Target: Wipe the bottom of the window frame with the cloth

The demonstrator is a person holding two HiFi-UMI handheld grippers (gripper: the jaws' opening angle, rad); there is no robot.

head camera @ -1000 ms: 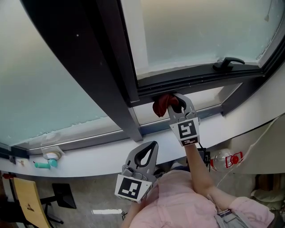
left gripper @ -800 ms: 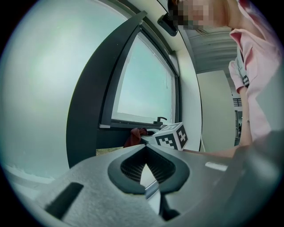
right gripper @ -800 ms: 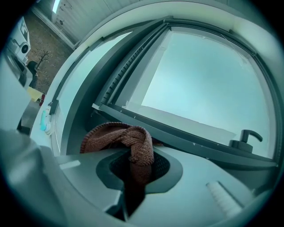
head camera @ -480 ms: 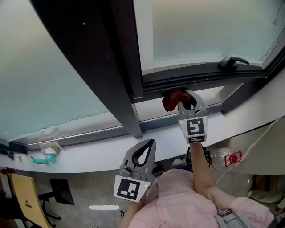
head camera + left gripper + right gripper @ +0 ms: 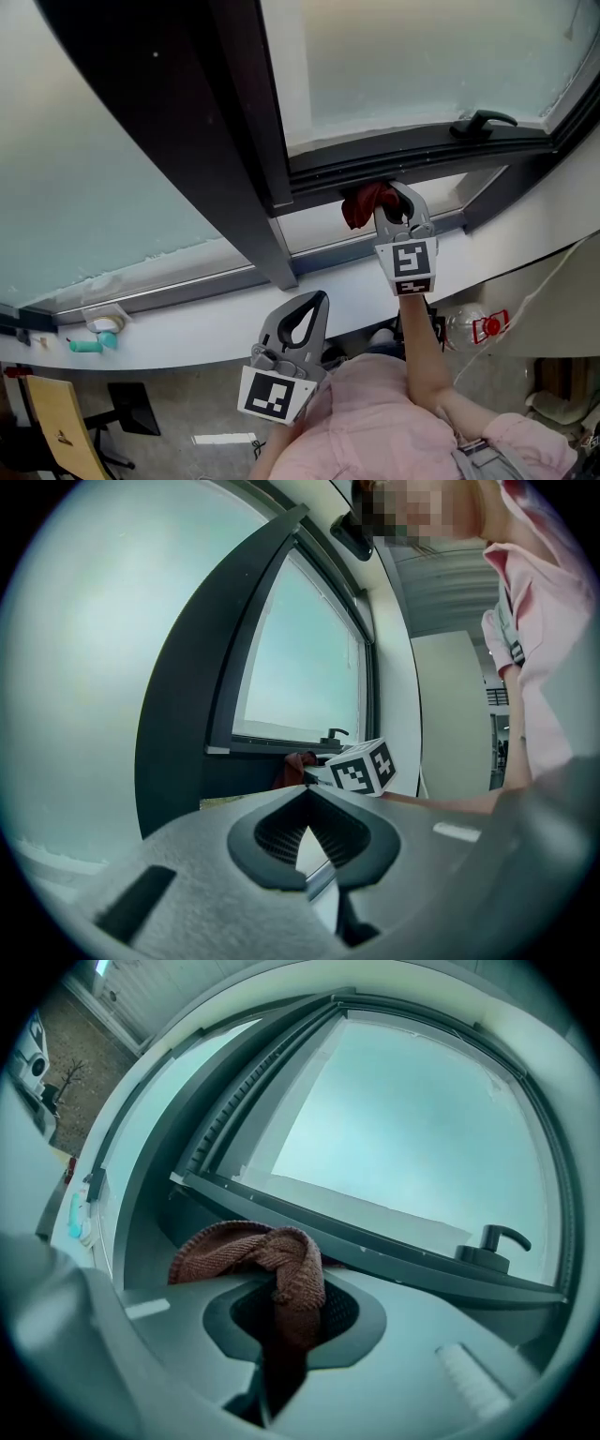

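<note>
A red-brown cloth (image 5: 366, 204) is bunched against the dark bottom rail of the window frame (image 5: 412, 159), just right of the thick black mullion (image 5: 234, 141). My right gripper (image 5: 396, 192) is shut on it. In the right gripper view the cloth (image 5: 272, 1260) drapes over and between the jaws of my right gripper (image 5: 300, 1283), under the frame rail (image 5: 375, 1241). My left gripper (image 5: 320, 300) hangs below the white sill, shut with nothing in it. In the left gripper view my left gripper (image 5: 305, 797) points toward the cloth (image 5: 295, 761).
A black window handle (image 5: 480, 122) sits on the rail to the right. The white sill (image 5: 187, 328) carries a tape roll (image 5: 105, 323) and a teal object (image 5: 89, 345) at far left. Below are a plastic bottle (image 5: 469, 328) and a chair (image 5: 56, 422).
My right gripper has slid the cloth a little to the right along the bottom rail, away from the mullion. The left gripper has stayed in place.
</note>
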